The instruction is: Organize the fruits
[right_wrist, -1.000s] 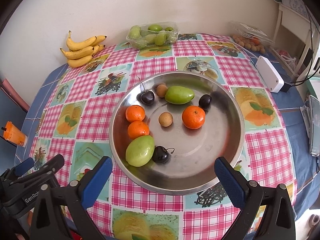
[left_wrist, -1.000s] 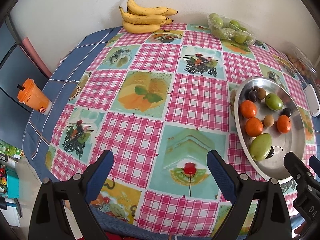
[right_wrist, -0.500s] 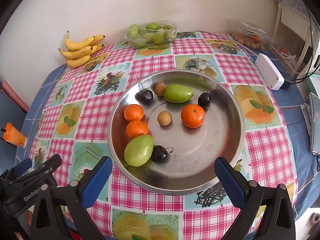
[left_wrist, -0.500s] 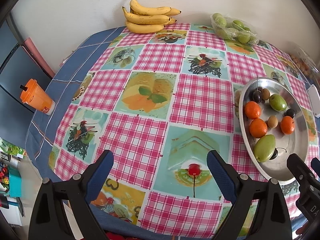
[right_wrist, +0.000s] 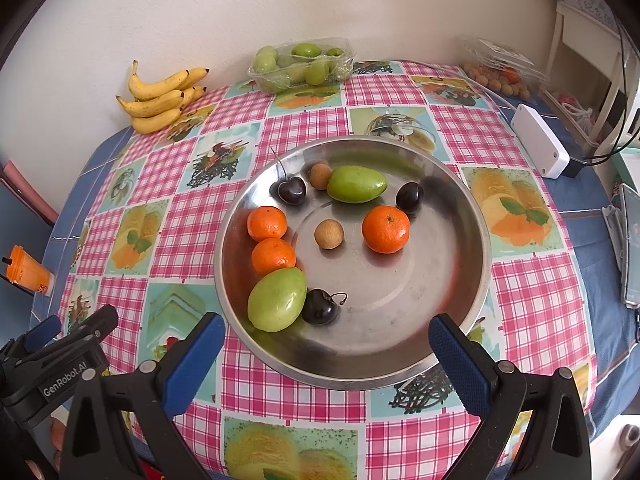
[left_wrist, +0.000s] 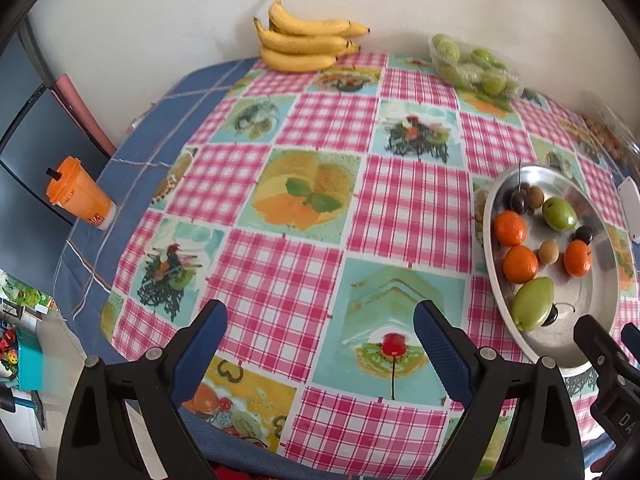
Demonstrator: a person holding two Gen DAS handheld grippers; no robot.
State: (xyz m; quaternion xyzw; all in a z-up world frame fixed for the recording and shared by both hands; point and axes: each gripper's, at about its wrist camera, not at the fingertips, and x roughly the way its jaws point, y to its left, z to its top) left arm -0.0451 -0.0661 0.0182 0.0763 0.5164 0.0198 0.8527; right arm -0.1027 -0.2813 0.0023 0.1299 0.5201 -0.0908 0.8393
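Note:
A round steel dish [right_wrist: 448,344] sits mid-table and holds three oranges [right_wrist: 385,229], two green mangoes [right_wrist: 277,300], dark cherries [right_wrist: 320,307] and small brown longans [right_wrist: 329,234]. The dish also shows at the right of the left wrist view [left_wrist: 490,256]. My right gripper [right_wrist: 326,340] is open and empty, above the dish's near rim. My left gripper [left_wrist: 320,332] is open and empty, over the tablecloth left of the dish. A banana bunch [left_wrist: 304,46] lies at the table's far edge.
A clear box of green fruit [right_wrist: 302,65] and a box of longans [right_wrist: 500,74] stand at the back. A white power block [right_wrist: 540,146] lies at the right, an orange cup [left_wrist: 78,196] at the left edge. A wall runs behind the table.
The left gripper has drawn back and tilted a little, so the bananas and dish sit further right in its view. The right gripper has edged slightly closer to the dish. Both stay open.

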